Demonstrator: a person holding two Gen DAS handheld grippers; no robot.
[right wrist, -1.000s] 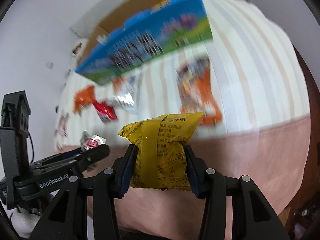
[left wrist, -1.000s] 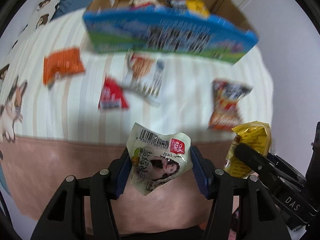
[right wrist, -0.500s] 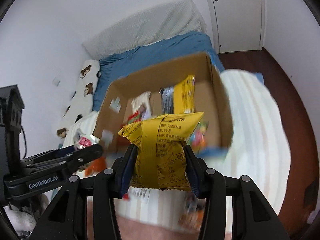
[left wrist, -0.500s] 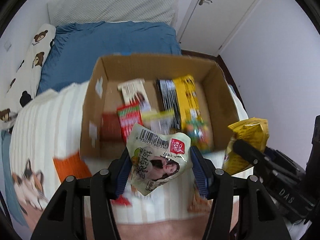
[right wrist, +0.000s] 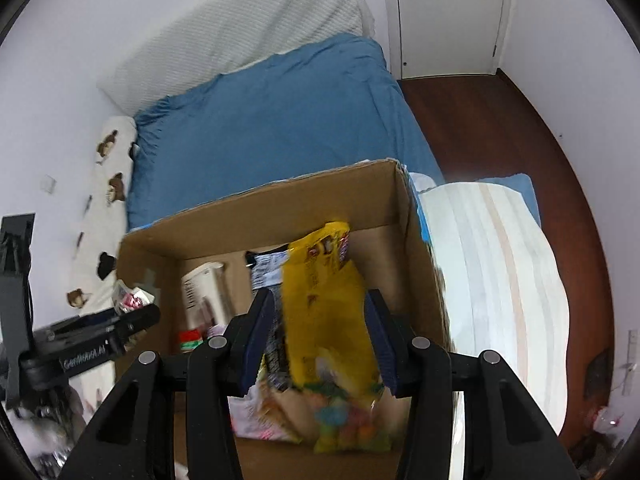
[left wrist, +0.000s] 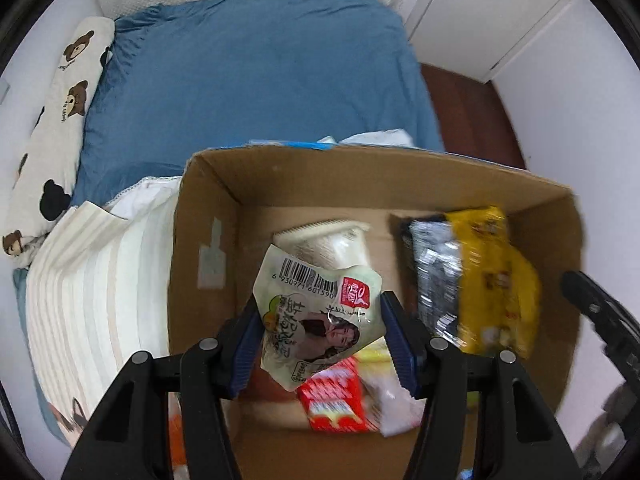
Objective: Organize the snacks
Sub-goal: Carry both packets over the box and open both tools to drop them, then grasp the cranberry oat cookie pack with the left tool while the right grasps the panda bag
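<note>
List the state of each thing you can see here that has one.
Open-topped brown cardboard box, open, holding snacks.
Pale green barcoded snack pouch, clamped in left gripper over the box.
Right gripper, over the box; open or shut unclear.
White door, shut.

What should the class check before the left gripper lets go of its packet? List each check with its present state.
1. Left gripper shut on the barcode packet: ok.
2. Packet over the open cardboard box: ok.
3. Bare floor under the packet: not ok, a red pack lies below.
4. Right gripper holding a snack: cannot tell; a blurred yellow bag shows between its fingers.
5. The two grippers apart: ok.
</note>
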